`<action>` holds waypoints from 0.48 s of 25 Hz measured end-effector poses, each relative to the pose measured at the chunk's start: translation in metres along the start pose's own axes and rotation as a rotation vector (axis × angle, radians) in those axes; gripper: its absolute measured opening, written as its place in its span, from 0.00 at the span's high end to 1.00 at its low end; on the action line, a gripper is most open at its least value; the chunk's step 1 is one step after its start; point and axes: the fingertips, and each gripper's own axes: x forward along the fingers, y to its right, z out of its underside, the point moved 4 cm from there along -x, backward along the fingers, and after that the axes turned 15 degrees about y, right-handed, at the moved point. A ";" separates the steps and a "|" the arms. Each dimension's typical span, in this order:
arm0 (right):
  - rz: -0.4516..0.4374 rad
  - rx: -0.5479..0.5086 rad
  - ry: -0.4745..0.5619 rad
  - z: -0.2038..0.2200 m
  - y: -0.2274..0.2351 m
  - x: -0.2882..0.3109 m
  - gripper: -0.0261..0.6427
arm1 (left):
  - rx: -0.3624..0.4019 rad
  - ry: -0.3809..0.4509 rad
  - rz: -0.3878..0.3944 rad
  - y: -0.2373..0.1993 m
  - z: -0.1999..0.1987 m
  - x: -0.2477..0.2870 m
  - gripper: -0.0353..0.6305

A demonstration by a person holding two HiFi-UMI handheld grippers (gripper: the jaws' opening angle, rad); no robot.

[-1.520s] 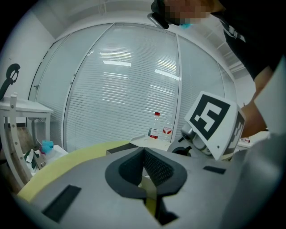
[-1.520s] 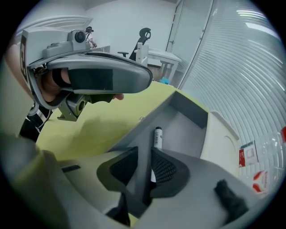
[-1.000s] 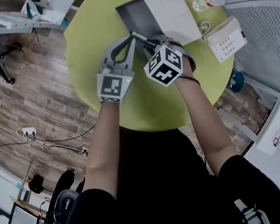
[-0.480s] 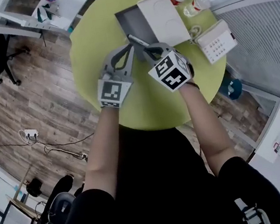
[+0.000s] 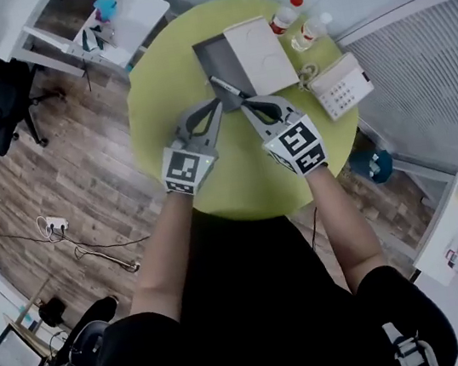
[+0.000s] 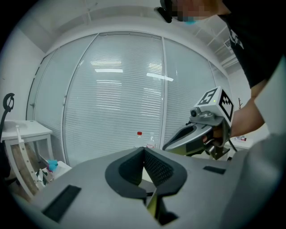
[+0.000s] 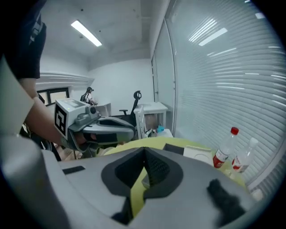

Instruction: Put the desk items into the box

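Observation:
A grey box (image 5: 211, 56) stands at the far side of the round yellow-green table (image 5: 162, 85), with its white lid (image 5: 259, 54) laid partly over it. A dark pen (image 5: 228, 88) lies slantwise by the box's near corner. One end is beside my left gripper (image 5: 217, 101) and the other reaches my right gripper (image 5: 244, 104). Both grippers' tips converge there, jaws closed tip to tip. Neither gripper view shows the pen, so I cannot tell whether either touches it. The left gripper view shows the right gripper (image 6: 196, 134); the right gripper view shows the left gripper (image 7: 100, 127).
Two red-capped bottles (image 5: 287, 13) stand behind the lid. A white keypad device (image 5: 340, 88) lies at the table's right edge, with a small coil (image 5: 309, 75) beside it. A white side desk (image 5: 113, 19) and an office chair (image 5: 1, 106) stand left of the table.
The head camera has pulled back, so the table looks smaller. My right gripper's marker cube has swung out to the right while its tips stayed by the pen. The left gripper has hardly shifted.

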 end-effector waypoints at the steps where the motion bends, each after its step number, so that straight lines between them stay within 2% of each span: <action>1: 0.003 -0.013 0.039 -0.009 -0.001 -0.006 0.94 | -0.001 0.000 0.011 0.004 -0.006 -0.001 0.93; 7: 0.006 -0.066 0.231 -0.052 -0.014 -0.035 0.94 | -0.025 0.023 0.060 0.027 -0.044 -0.006 0.93; 12: 0.012 -0.076 0.355 -0.080 -0.024 -0.057 0.94 | -0.005 0.060 0.087 0.044 -0.082 -0.008 0.93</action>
